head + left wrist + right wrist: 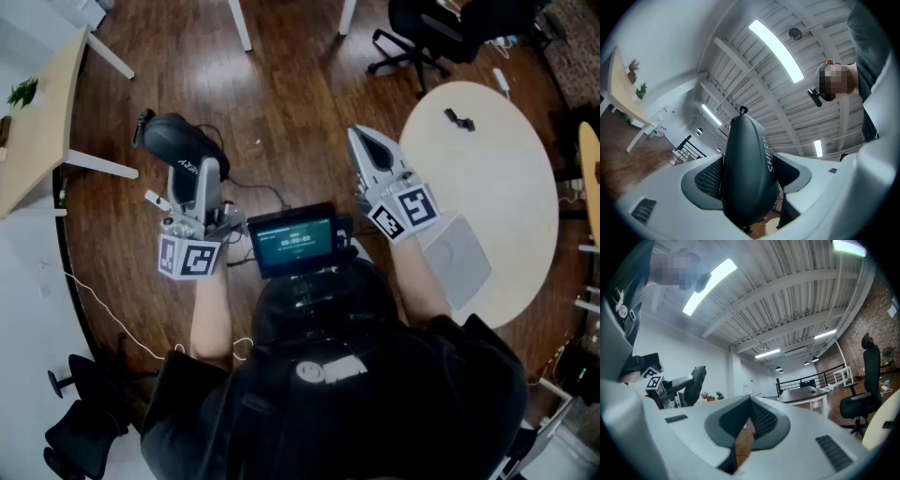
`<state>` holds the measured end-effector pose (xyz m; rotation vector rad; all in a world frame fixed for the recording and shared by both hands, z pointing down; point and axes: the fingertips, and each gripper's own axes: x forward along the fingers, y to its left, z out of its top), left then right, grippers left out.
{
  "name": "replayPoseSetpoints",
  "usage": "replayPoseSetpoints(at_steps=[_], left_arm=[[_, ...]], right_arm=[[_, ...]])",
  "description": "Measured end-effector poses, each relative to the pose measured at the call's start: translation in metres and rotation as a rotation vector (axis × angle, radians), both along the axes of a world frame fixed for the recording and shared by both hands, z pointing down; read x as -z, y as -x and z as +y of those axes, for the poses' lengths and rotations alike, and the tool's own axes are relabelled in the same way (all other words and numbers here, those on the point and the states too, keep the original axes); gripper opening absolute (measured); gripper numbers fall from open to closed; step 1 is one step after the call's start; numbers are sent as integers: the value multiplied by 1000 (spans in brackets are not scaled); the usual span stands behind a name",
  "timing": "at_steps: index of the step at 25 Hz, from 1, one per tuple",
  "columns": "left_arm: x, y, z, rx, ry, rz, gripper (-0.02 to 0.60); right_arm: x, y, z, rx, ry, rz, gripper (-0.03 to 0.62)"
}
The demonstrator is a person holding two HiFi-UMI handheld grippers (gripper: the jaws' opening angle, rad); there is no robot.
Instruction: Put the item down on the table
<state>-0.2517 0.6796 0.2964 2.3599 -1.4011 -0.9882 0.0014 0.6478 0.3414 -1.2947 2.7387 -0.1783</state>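
The dark wood floor (281, 103) fills most of the room. A round cream tabletop (497, 178) stands at the person's three o'clock. Near its closer edge lies a grey square pad (457, 258), and a small black object (458, 118) sits toward its far side. A black office chair (422, 37) is parked at one o'clock.

The person (356, 394), in dark clothes, has a lit screen (295, 239) at the chest and both grippers raised out in front.

The left gripper (749, 173), at ten o'clock, has its fingers spread wide and clamped on a dark oval case (176, 139). The case is up in the air over the floor, well away from the tabletop.

The right gripper (361, 141), at one o'clock, has its fingers pressed together with nothing between them.
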Motion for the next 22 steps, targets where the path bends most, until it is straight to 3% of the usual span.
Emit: replayPoseSetpoints(at_steps=[4,9,15,22], left_arm=[[-5,-2,-15,-12,3,9,324],[-12,-10,-69,-21,2,3,324],[-9,-31,-171,-9,-18,-24,324],[5,-65,-297,18,-17,17,324]], right_arm=[[2,2,-15,2,-13,-2,5],[-2,3,-70,5,-23,-16,5],[-8,-12,-177,38,-42,-42,5],[1,-53,-309,70,-37,-56,5]])
